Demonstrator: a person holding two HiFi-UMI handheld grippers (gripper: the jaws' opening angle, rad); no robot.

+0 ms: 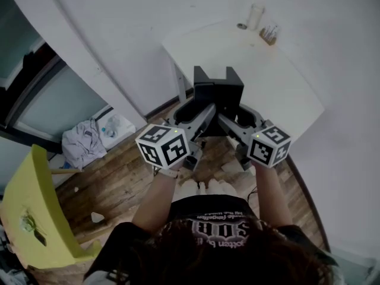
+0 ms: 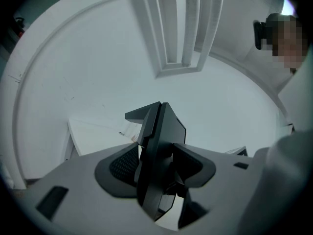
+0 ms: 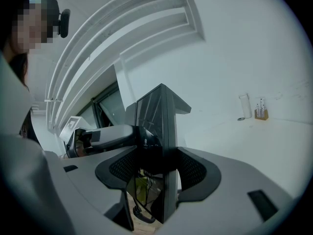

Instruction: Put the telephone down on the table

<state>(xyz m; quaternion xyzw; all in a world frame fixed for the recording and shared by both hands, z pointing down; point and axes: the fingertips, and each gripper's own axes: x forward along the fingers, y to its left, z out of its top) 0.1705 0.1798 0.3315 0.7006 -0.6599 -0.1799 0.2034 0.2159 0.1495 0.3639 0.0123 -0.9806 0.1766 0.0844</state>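
The black telephone hangs in the air over the near edge of the white table, held from both sides. My left gripper is shut on its left side and my right gripper on its right side. In the left gripper view the telephone stands edge-on, pinched between the pads of the left gripper. In the right gripper view the telephone is likewise clamped in the right gripper, and the tabletop lies to its right.
A white cylinder and a small holder stand at the table's far corner. A yellow chair is at the lower left. Crumpled cloth and bags lie on the wooden floor by the wall.
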